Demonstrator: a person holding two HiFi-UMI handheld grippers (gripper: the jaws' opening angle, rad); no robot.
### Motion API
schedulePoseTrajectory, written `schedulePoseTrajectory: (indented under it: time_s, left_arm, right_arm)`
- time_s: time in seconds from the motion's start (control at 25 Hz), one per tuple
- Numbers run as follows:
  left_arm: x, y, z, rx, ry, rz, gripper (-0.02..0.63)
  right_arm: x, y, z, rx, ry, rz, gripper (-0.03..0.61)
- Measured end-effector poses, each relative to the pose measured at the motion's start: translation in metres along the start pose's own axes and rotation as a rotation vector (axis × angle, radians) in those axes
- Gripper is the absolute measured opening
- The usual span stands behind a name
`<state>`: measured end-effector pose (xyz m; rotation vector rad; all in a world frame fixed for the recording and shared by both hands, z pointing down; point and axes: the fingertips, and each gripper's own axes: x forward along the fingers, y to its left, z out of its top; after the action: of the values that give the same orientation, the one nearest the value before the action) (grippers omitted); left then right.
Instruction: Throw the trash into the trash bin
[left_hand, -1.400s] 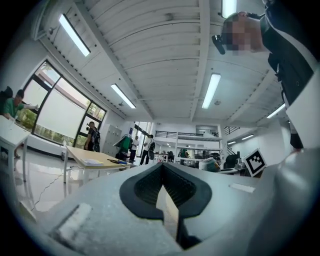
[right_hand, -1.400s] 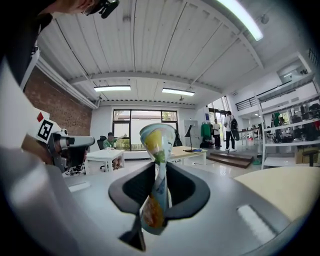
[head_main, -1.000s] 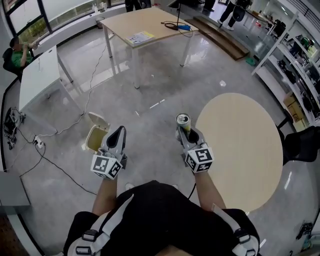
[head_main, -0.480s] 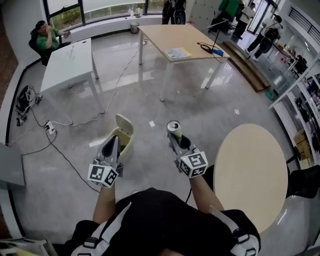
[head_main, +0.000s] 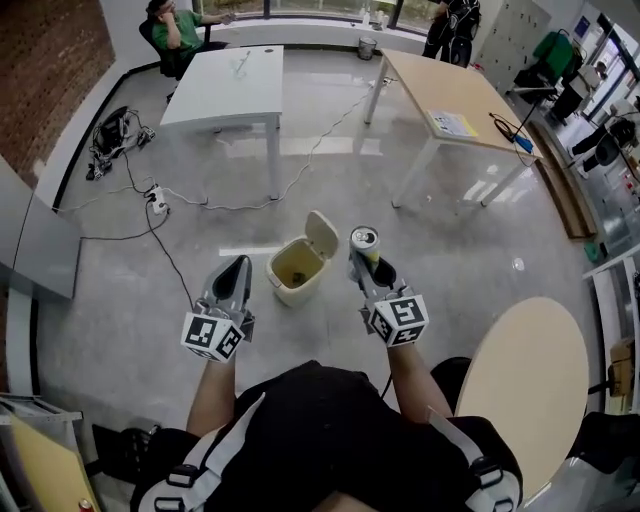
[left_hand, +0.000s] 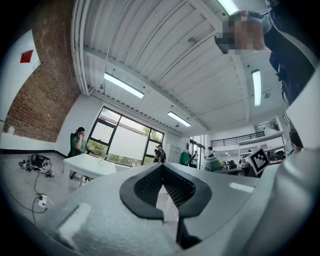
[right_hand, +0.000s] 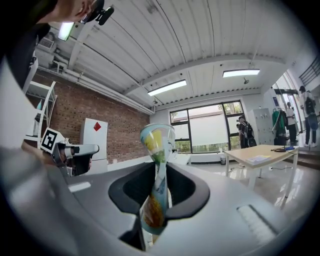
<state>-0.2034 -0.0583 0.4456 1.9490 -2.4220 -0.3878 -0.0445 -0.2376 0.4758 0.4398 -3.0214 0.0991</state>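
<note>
Held the can top end up in the right gripper, jaws narrow on its middle, above the floor near the open bin. Had nothing in the left gripper, jaws together. Seemed light, thin-walled, smooth and easily dented, so best gripped gently at the middle.

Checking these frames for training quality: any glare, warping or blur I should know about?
Head view: fisheye bends the room's edges, glare streaks the glossy floor, yet the trash bin and can are sharp. Left gripper view: dark round vignette, ceiling lights blown white. Right gripper view: windows wash out, the close can looks stretched.
</note>
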Motion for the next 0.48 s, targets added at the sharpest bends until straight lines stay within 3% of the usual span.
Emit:
schedulePoseTrajectory:
  time_s: [0.48]
  left_arm:
    - [-0.02, 0.046, -0.021, -0.008, 0.024, 0.132, 0.0]
  right_arm:
    - [0.059, 0.013, -0.038, 0.041, 0.116, 0.098, 0.074]
